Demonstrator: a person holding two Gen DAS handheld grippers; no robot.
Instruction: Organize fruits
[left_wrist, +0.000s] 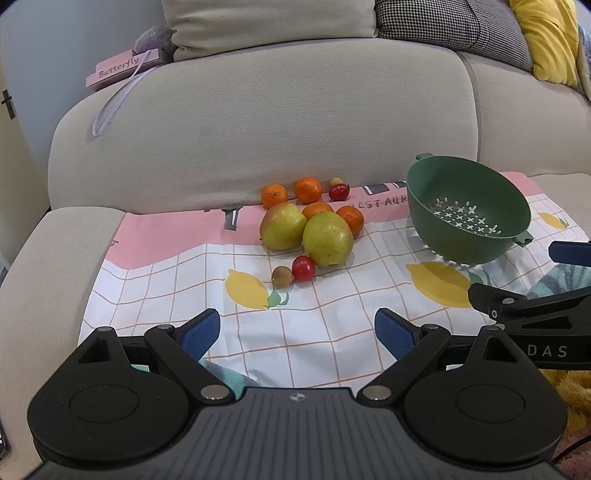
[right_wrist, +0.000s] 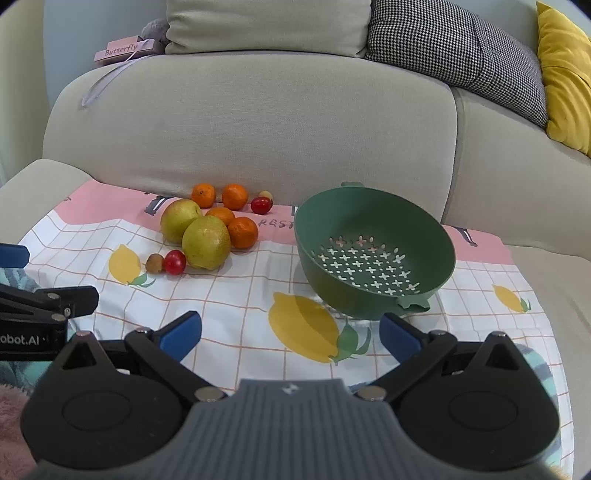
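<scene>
Both tools are held low over the cloth (left_wrist: 295, 332), released and holding nothing: the left gripper (left_wrist: 297, 332) has its blue pads wide apart, and the same is seen at the right gripper (right_wrist: 290, 334).

The fruit pile is placed ahead of the left gripper, almost straight along its fingers. The front pear (left_wrist: 327, 239) is the nearest large fruit, with a cherry tomato (left_wrist: 303, 268) and a small brown fruit (left_wrist: 282, 277), perhaps a longan, just before it.

From the right gripper the same pile lies ahead and to the left, while the green colander (right_wrist: 373, 254) stands directly ahead and near, tilted toward the tool and empty.

So the left gripper is judged nearer to the fruits and the right one nearer to the colander. The pear's long axis seems about upright, though this is hard to tell.
</scene>
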